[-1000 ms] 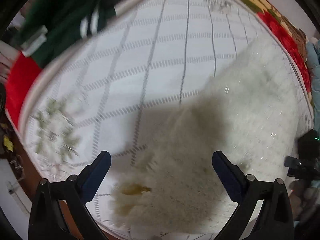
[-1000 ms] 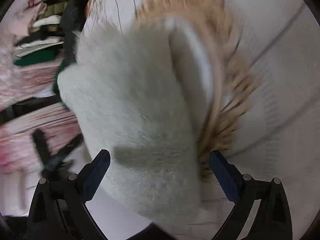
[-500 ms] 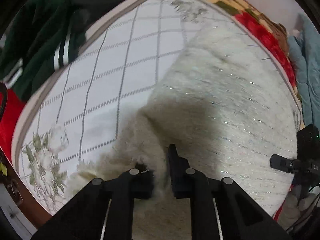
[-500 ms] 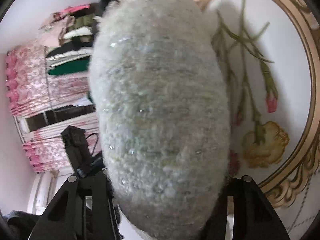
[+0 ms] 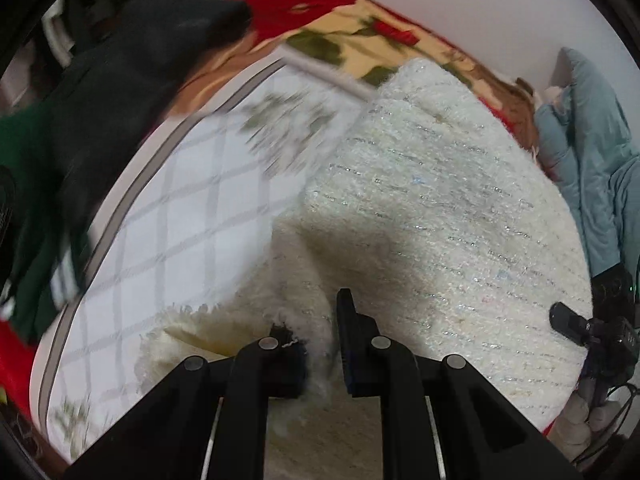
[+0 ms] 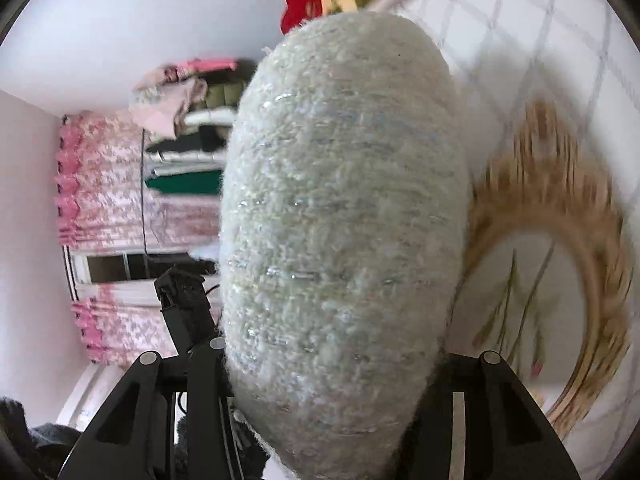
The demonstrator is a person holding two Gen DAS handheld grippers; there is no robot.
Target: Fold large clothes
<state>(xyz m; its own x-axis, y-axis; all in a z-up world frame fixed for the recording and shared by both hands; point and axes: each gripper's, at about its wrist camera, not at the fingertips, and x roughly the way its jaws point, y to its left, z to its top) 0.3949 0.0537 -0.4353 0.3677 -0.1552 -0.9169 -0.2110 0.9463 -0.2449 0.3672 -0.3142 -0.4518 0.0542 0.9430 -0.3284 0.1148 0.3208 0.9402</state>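
Observation:
A fluffy white knit garment (image 5: 432, 208) with silver threads lies on the white checked bedspread (image 5: 192, 208). My left gripper (image 5: 320, 340) is shut on a fold of it at its near edge, and the fabric rises toward the far right. In the right wrist view the same white garment (image 6: 344, 220) fills the middle and hangs bunched in front of the camera. My right gripper (image 6: 332, 392) is closed around it; the fingertips are hidden behind the fabric.
A dark green and black garment (image 5: 100, 100) lies at the bedspread's far left. A red floral blanket (image 5: 352, 36) edges the far side, with light blue cloth (image 5: 592, 152) at right. Stacked clothes (image 6: 188, 148) and pink curtains (image 6: 120, 200) stand beyond.
Both grippers were open a second ago and have closed on the white garment. Both views have since shifted, with the garment lifted in the right gripper.

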